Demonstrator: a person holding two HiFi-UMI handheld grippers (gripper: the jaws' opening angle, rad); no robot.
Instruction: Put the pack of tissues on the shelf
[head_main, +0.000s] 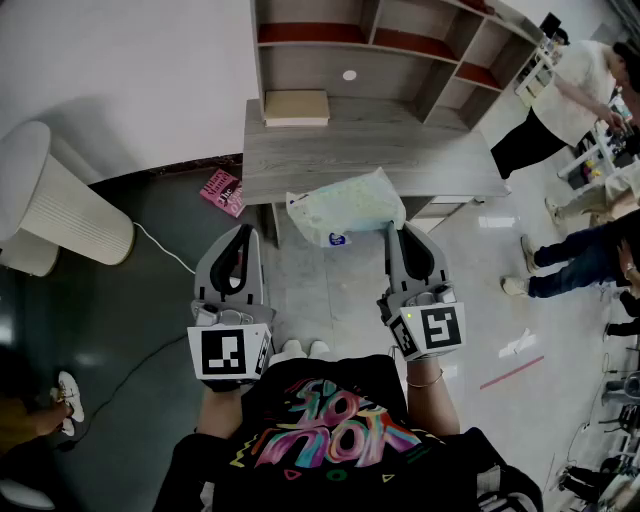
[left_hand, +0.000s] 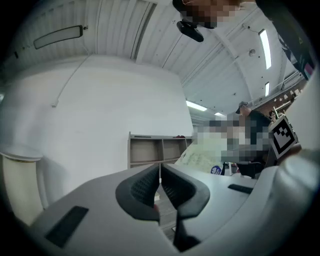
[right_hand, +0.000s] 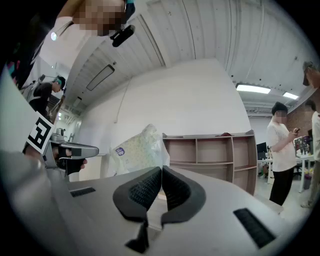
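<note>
The shelf (head_main: 300, 68) stands along the back edge of the table (head_main: 400, 160). A flat tan book (head_main: 296, 106) lies just in front of it, near the table's back left corner. The pack of tissues (head_main: 345, 208) is soft and puffy, pale with tiny dots and a blue round mark. It hangs over the table's front edge. The right gripper (head_main: 393, 230) is pinched tight on the pack's right corner. The left gripper (head_main: 243, 232) is closed and holds nothing.

Open shelf compartments (head_main: 400, 70), desk (head_main: 400, 150) middle free, tan box (head_main: 296, 106) left, pack of tissues (head_main: 345, 207) over front edge
</note>
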